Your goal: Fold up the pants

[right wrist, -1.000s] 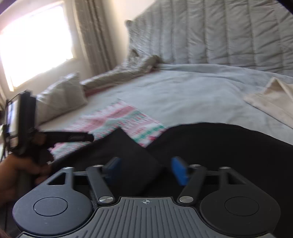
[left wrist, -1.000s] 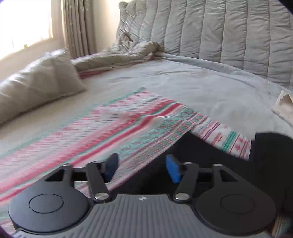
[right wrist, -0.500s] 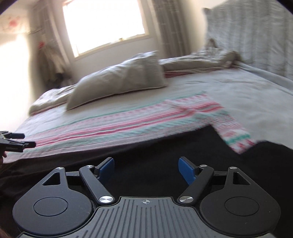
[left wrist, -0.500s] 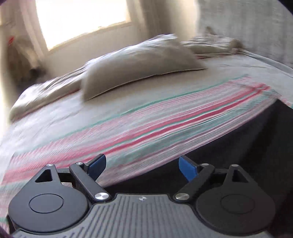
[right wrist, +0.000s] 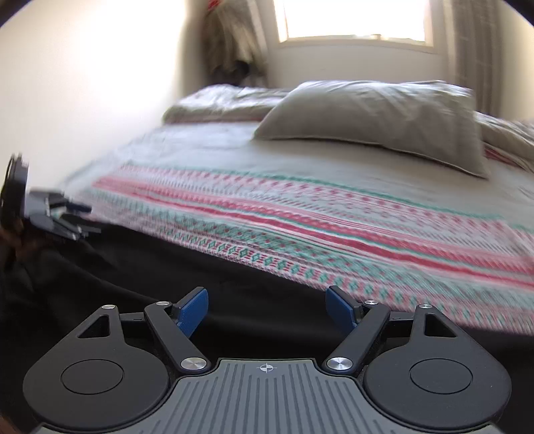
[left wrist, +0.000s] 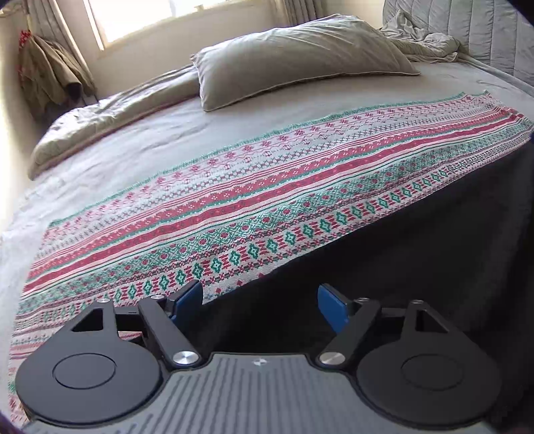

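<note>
Black pants [left wrist: 417, 260] lie flat on the bed, over the near edge of a red, green and white patterned cloth [left wrist: 267, 187]. My left gripper [left wrist: 260, 303] is open and empty, low over the pants' far edge where black meets the pattern. In the right wrist view the pants [right wrist: 167, 267] fill the lower half. My right gripper [right wrist: 267, 310] is open and empty just above them. The left gripper [right wrist: 50, 217] shows at the far left, at the pants' end.
A grey pillow [left wrist: 300, 56] lies behind the patterned cloth. Rumpled grey bedding [left wrist: 100, 120] lies at the back left. A quilted headboard [left wrist: 494, 30] is at the right. A window [right wrist: 353, 20] and hanging clothes [left wrist: 50, 70] are beyond the bed.
Both views have swung leftward from the headboard towards the window and pillow. Both grippers' jaws have spread wider. The left gripper sits farther left along the pants.
</note>
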`<state>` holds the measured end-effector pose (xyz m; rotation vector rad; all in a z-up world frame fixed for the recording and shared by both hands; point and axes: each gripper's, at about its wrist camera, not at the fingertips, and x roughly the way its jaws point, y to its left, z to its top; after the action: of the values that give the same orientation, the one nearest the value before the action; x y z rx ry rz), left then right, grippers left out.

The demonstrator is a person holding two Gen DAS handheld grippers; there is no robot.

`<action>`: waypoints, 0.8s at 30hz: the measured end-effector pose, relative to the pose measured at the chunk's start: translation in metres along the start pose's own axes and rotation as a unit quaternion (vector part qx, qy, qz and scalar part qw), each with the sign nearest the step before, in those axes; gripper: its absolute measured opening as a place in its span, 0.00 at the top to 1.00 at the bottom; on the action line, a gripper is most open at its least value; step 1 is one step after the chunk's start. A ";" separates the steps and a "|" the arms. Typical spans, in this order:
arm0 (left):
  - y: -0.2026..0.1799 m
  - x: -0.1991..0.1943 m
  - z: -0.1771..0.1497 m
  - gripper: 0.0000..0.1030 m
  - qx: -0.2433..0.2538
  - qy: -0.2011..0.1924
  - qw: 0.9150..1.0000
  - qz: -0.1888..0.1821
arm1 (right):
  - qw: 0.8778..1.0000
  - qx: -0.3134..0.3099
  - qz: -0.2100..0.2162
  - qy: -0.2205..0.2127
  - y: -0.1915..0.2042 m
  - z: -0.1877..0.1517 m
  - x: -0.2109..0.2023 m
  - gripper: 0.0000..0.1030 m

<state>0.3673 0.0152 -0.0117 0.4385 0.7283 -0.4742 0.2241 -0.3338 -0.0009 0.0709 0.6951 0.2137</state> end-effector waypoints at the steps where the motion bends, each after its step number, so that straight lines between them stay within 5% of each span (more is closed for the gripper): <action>1: 0.003 0.004 0.002 0.24 -0.003 0.000 1.000 -0.007 | 1.000 -0.017 -0.004 0.009 0.000 0.002 0.013 0.25; 7: 0.014 0.030 0.005 0.53 -0.004 0.019 0.998 -0.055 | 0.995 -0.085 -0.033 0.046 -0.003 -0.007 0.069 0.36; 9: 0.017 0.032 0.004 0.72 -0.006 0.016 0.997 -0.070 | 0.995 -0.087 -0.028 0.051 -0.010 -0.009 0.077 0.40; 11: 0.012 0.030 0.003 0.84 0.002 0.013 0.997 -0.077 | 0.996 -0.075 -0.005 0.050 -0.014 -0.008 0.081 0.55; 16: 0.011 0.027 -0.002 0.95 -0.001 -0.015 0.998 -0.067 | 0.995 -0.075 0.016 0.057 -0.011 0.000 0.081 1.00; 24: 0.008 0.024 0.000 0.95 -0.030 -0.088 0.995 0.023 | 0.996 -0.078 -0.046 -0.023 0.005 0.011 0.081 1.00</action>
<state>0.3872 0.0160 -0.0268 0.3521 0.5603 -0.4401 0.2904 -0.3116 -0.0428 -0.1057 0.6322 0.1778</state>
